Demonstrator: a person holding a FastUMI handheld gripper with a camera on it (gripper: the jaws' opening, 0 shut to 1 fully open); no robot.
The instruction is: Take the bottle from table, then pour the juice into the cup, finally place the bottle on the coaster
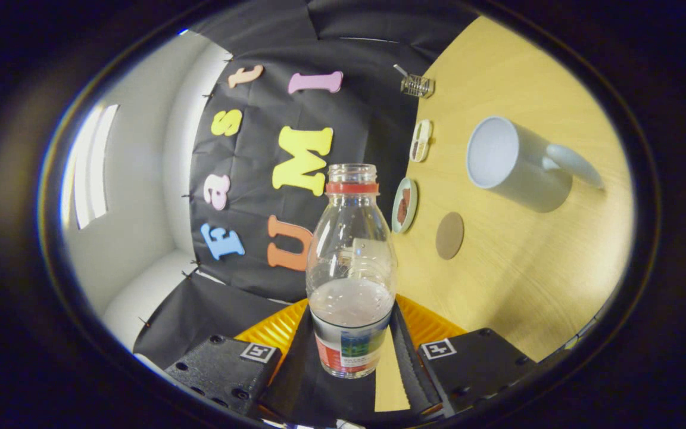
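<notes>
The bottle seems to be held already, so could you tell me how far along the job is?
Done: the bottle is off the table, clamped between the tongs. In hand: the camera is rolled, so the bottle is tilting toward the cup, uncapped, juice inside. Left: pouring, then setting it on the round coaster.

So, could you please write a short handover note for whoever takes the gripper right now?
Gripper: shut on the bottle, both fingers pressing its lower body; the view is rolled sideways, so the bottle seems tipped toward the cup.
Bottle: uncapped, still partly full of juice.
Cup: on the wooden table, beyond the fingers; its inside looks empty.
Coaster: bare, on the table between bottle and cup.
Done: bottle picked up.
Left: pour into the cup, then stand the bottle on the coaster.
</notes>
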